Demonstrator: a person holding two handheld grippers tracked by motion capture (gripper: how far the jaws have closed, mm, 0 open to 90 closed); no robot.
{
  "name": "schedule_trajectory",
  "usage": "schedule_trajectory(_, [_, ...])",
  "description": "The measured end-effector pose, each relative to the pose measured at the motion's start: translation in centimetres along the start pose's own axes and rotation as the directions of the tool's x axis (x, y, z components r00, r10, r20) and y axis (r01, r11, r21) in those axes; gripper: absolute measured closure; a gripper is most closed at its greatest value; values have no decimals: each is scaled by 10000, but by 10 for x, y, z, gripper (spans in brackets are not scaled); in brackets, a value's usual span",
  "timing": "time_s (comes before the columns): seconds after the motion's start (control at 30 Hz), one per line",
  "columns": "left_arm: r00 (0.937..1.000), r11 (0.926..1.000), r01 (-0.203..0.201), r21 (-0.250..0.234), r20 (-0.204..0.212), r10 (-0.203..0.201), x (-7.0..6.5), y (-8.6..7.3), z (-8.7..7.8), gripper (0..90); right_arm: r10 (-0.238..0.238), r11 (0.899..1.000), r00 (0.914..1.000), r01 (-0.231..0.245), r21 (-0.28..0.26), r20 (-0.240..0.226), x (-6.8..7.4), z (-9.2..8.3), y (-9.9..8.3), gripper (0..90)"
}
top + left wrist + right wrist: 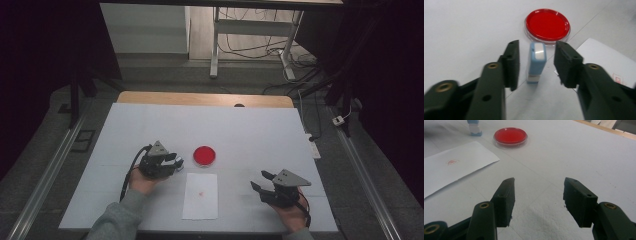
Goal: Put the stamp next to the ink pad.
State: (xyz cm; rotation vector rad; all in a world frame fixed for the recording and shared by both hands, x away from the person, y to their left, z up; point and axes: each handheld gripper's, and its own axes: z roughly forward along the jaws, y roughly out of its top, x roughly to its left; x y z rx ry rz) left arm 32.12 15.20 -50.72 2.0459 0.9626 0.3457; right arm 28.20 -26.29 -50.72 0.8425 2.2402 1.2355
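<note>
A light blue stamp (536,62) stands upright on the white table cover, between the jaws of my left gripper (537,53). A gap shows on each side of it, so the pads do not touch it and the gripper is open. Just beyond the stamp lies a round red ink pad (547,24) in a clear dish. From above, my left gripper (176,162) sits left of the ink pad (204,156). A white paper (200,196) with a small red stamp mark (452,162) lies at the front centre. My right gripper (260,181) rests open and empty to the right of the paper.
The white cover (250,130) spreads over a wooden table whose far edge (205,98) shows bare. Beyond it stand a white desk frame (215,50) and loose cables (300,65) on the floor. Metal rails (45,175) run along both sides.
</note>
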Motion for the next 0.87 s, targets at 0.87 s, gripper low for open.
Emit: schedule_trajectory(0.87, [9952,9966,391,-726,920,-323,-9,-57,-74,361,-145,9997,9999,143,-213,-91,-18,-16,-10,422])
